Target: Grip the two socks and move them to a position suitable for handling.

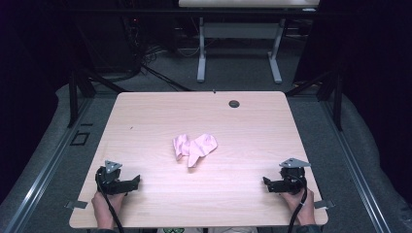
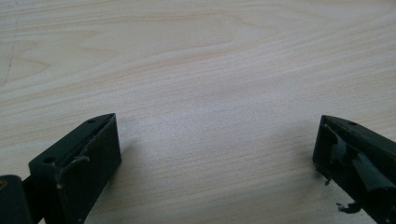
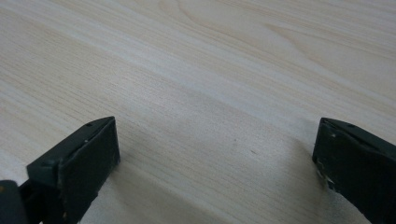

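Wooden table [image 1: 145,121], crumpled pink cloth [image 1: 195,149] at centre.

Left gripper [image 1: 130,183] and right gripper [image 1: 268,183], jaws wide apart, held low, pointing inward.

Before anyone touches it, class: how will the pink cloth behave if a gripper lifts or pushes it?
The pink cloth lies crumpled in soft folds, so it will probably hang limp when lifted. It looks thin, so likely light. Pushed across the smooth table, it would probably bunch up rather than roll or tip.

Crumpled pink cloth [image 1: 195,148] at mid-table
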### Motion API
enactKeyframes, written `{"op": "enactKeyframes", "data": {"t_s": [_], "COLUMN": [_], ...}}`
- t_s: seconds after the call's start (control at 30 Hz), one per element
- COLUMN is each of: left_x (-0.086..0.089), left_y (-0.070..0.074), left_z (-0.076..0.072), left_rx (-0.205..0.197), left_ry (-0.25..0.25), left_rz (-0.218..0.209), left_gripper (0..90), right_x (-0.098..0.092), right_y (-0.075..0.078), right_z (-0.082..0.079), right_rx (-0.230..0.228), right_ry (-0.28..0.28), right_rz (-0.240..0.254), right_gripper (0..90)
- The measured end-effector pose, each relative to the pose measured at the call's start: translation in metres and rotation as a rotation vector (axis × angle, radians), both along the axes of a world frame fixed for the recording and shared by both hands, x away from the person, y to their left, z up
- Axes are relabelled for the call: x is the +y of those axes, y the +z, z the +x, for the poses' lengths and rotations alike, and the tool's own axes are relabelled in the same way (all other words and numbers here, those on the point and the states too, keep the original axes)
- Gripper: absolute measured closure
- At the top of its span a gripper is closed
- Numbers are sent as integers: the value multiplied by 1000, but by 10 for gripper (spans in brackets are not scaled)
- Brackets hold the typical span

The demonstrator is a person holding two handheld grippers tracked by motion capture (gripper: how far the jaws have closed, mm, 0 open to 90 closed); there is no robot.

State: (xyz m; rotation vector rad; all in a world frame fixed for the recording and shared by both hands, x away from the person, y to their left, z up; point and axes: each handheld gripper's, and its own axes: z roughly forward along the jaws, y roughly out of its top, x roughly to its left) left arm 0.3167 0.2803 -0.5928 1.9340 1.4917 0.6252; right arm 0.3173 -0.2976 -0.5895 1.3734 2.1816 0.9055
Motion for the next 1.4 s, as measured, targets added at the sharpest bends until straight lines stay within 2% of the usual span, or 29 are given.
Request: {"op": "enactKeyframes", "data": {"t_s": [0.27, 0.4, 0.47, 0.53, 0.57, 0.63, 0.67, 0.7, 0.77, 0.8, 0.83, 0.87, 0.9, 0.93, 1.0, 1.03, 1.07, 1.1, 1.17, 1.23, 1.3, 1.33, 1.4], "left_x": [0, 0, -1, -8, -8, -16, -28, -28, -49, -57, -57, -75, -75, -88, -105, -121, -129, -129, -146, -170, -177, -190, -204], "left_y": [0, 2, 4, 17, 17, 28, 42, 42, 62, 68, 68, 79, 79, 86, 92, 95, 96, 96, 97, 93, 91, 85, 75], "left_z": [0, 2, 3, 6, 6, 9, 15, 15, 26, 30, 30, 37, 37, 44, 51, 58, 63, 63, 72, 86, 91, 99, 107], "left_rx": [-1, 6, 17, 15, 15, -1, -19, -19, -43, -49, -49, -60, -60, -63, -66, -63, -59, -59, -47, -15, -3, 27, 66], "left_ry": [3, -10, -19, -48, -48, -78, -115, -115, -184, -209, -209, -256, -256, -286, -325, -356, -373, -373, -409, -451, -462, -484, -497], "left_rz": [0, 5, -7, -27, -27, -27, -31, -31, -59, -61, -61, -62, -62, -56, -47, -45, -46, -46, -46, -43, -30, -19, 9], "left_gripper": [8, 26, 19, 2, 2, 2, 2, 2, 2, 3, 3, 3, 5, 5, 14, 32, 48, 60, 70, 98, 135, 151, 168], "right_x": [0, 0, 0, 0, 0, 0, 1, 1, 0, 0, 0, 0, 0, 0, 0, 0, 0, 0, 0, 0, 0, 0, 0], "right_y": [0, 0, 0, 0, 0, 0, 0, 0, 0, 0, 0, 0, 0, 0, 0, 0, 0, 0, 0, 0, 0, -1, 0], "right_z": [1, 0, 0, 1, 1, 1, 1, 1, 1, 1, 1, 1, 1, 1, 1, 1, 1, 1, 1, 1, 1, 1, 1], "right_rx": [1, -6, -3, -2, -2, -2, -3, -3, -3, -5, -6, -6, -6, -6, -6, -7, -7, -7, -7, -6, -7, -8, -8], "right_ry": [-3, -6, -7, -6, -6, -8, -9, -9, -9, -10, -10, -10, -10, -10, -11, -13, -14, -14, -14, -12, -13, -16, -13], "right_rz": [1, 3, 2, 3, 3, 4, 5, 5, 5, 7, 6, 7, 7, 6, 7, 5, 5, 5, 6, 8, 9, 12, 9], "right_gripper": [0, 0, 0, 0, 0, 0, 0, 0, 3, 4, 5, 5, 5, 6, 6, 7, 7, 7, 7, 9, 11, 11, 11]}}
